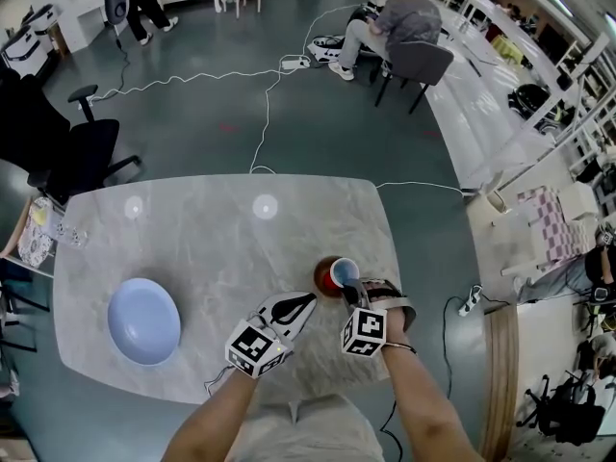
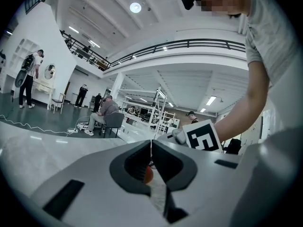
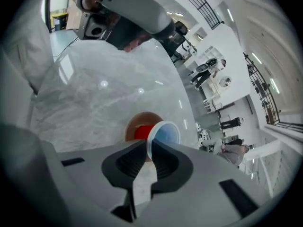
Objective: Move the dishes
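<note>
The blue cup (image 3: 165, 132) is clamped at its rim by the right gripper (image 3: 150, 148), over a red-brown dish (image 3: 139, 126) on the table (image 1: 221, 239). The left gripper (image 1: 308, 300) is seen closed and empty, just beside. A pale blue bowl (image 1: 143, 320) is set well apart.

The blue cup (image 1: 345, 272) covers the red-brown dish's (image 1: 322, 276) right side. Between the left tool's (image 2: 151, 148) pressed-together jaws, that dish shows only as an orange sliver. Far left of the dish, clear objects (image 1: 43, 227) at the worktop (image 1: 221, 248) edge are too small to identify.

Bright, even overhead light, two lamp glints on the table (image 1: 221, 248) — fisheye bending, dark rounded corners.
</note>
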`<control>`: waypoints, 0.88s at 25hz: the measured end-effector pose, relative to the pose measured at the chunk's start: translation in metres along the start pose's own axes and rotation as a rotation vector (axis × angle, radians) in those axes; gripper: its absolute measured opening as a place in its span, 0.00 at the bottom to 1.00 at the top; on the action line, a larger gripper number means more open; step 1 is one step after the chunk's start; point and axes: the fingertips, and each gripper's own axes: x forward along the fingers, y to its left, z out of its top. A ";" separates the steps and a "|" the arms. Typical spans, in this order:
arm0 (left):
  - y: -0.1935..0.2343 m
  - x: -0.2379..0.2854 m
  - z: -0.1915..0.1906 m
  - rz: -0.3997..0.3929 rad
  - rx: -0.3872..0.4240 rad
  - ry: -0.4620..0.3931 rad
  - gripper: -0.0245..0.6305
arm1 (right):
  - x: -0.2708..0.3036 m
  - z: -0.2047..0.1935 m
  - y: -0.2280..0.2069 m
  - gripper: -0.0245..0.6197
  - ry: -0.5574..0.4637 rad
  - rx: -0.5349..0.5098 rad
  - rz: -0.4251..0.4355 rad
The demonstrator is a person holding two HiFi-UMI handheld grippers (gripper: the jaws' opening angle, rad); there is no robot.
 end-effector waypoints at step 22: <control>0.001 -0.002 0.003 0.005 -0.004 -0.008 0.07 | 0.014 -0.002 0.019 0.23 0.059 -0.131 0.018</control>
